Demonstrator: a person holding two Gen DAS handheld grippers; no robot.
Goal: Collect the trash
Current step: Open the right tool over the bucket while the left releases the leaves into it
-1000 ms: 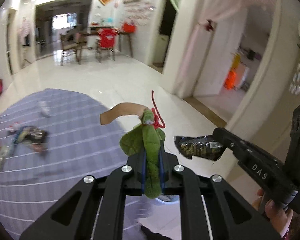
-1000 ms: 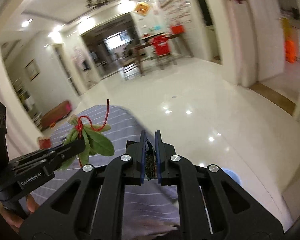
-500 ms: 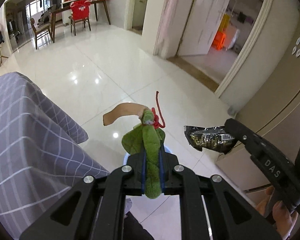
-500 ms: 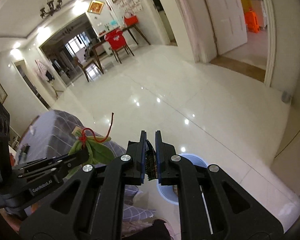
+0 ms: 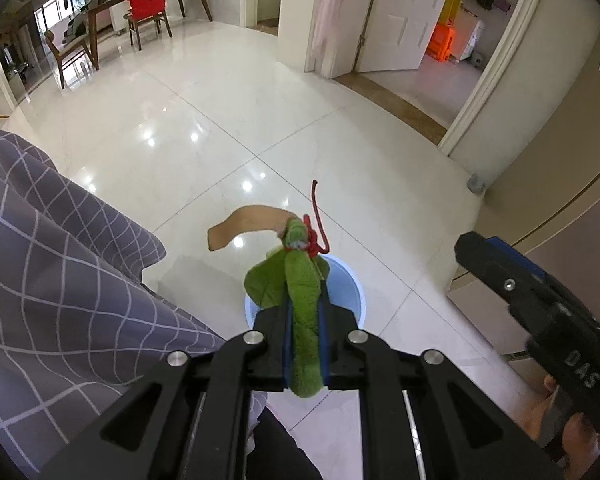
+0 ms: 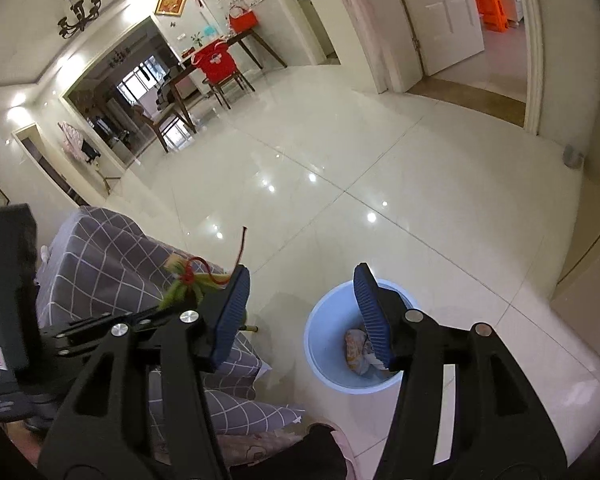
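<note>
Now left tongs (image 5: pixel 305 312) angled down, clamping leaf bundle (image 5: pixel 296 280), right tongs (image 6: pixel 300 316) just opened, empty, over blue bin (image 6: pixel 320 344).

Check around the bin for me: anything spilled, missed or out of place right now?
Nothing stands out. The blue bin stands upright on the tiled floor with trash inside and none visible beside it. The left hand-held gripper is shut on the green leaf bundle above the bin. The right hand-held gripper, jaws just opened, holds nothing.
</note>
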